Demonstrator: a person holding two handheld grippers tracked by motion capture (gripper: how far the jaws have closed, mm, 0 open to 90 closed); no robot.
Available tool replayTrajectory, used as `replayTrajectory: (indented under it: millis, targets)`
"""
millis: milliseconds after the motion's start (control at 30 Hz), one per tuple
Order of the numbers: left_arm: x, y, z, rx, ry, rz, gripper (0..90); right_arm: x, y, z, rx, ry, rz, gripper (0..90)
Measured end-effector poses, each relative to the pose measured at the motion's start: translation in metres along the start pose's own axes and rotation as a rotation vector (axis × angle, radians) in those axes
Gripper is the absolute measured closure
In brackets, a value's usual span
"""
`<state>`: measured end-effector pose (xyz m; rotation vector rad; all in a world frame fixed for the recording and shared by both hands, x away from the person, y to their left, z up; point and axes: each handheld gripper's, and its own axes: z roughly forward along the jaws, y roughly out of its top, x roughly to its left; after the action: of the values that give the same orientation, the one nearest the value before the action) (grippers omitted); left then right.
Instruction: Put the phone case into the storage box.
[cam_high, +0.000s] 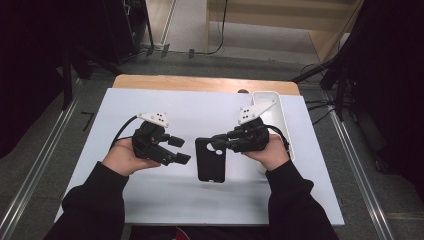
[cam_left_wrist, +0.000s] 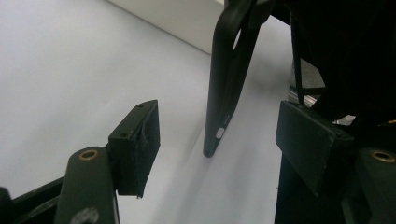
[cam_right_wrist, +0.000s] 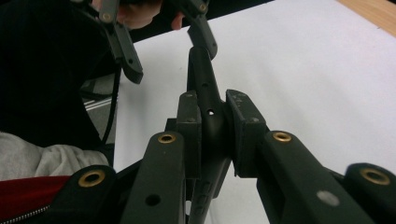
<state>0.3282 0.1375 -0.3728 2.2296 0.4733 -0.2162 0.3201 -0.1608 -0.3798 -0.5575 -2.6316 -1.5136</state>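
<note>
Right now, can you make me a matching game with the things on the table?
Things:
1. left gripper
2. right gripper
3. phone case
4. white tray

States:
A. black, held up by one edge
B. jaws open, nothing between them
C. at the table's far right, behind the hand
D. jaws clamped tight on something

Pairs: 1-B, 2-D, 3-A, 4-C
</note>
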Motion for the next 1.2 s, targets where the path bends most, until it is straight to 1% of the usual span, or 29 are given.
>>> replayTrajectory:
  millis: [167,333,400,433,533,567,633,667,733,800,900,967,1000,1067,1100,1200]
  targets:
    - [0.000,0.007,0.000,-0.002,-0.026,0.027,30.2,-0.002,0.001,0.006,0.011,0.039,-0.007,74.5]
    - [0.003,0.011,0.003,0.019,-0.041,0.042,30.1,-0.003,0.004,0.011,0.031,0.074,-0.022,74.5]
    - [0.003,0.012,0.004,0.031,-0.039,0.053,30.1,-0.003,0.005,0.014,0.044,0.089,-0.022,74.5]
    - [0.003,0.013,0.005,0.034,-0.037,0.057,30.2,-0.003,0.006,0.015,0.050,0.093,-0.031,74.5]
    - [0.003,0.014,0.008,0.045,-0.042,0.059,30.2,-0.003,0.007,0.019,0.063,0.102,-0.044,74.5]
    - [0.004,0.014,0.009,0.052,-0.042,0.063,30.3,-0.002,0.008,0.021,0.070,0.110,-0.039,74.5]
    - [0.003,0.014,0.010,0.061,-0.038,0.073,33.1,-0.001,0.009,0.023,0.075,0.120,-0.046,74.5]
    - [0.004,0.014,0.010,0.066,-0.043,0.071,33.2,-0.001,0.009,0.024,0.080,0.125,-0.049,74.6]
    - [0.003,0.014,0.011,0.077,-0.041,0.076,36.4,0.000,0.010,0.026,0.084,0.133,-0.049,74.6]
    - [0.002,0.013,0.013,0.091,-0.049,0.086,39.3,0.000,0.010,0.028,0.083,0.140,-0.054,74.5]
    - [0.000,0.012,0.015,0.114,-0.058,0.098,47.1,0.001,0.010,0.029,0.093,0.145,-0.061,74.5]
    - [-0.001,0.012,0.017,0.123,-0.082,0.095,53.6,0.002,0.010,0.029,0.094,0.148,-0.062,74.5]
    - [-0.002,0.012,0.018,0.131,-0.085,0.099,56.2,0.002,0.010,0.029,0.096,0.151,-0.059,74.5]
    - [-0.002,0.012,0.020,0.140,-0.094,0.095,60.9,0.002,0.010,0.029,0.094,0.160,-0.058,74.5]
    - [-0.003,0.012,0.021,0.141,-0.101,0.088,62.2,0.002,0.010,0.029,0.099,0.163,-0.054,74.5]
    - [-0.003,0.012,0.022,0.151,-0.107,0.087,68.7,0.004,0.011,0.032,0.109,0.179,-0.049,74.5]
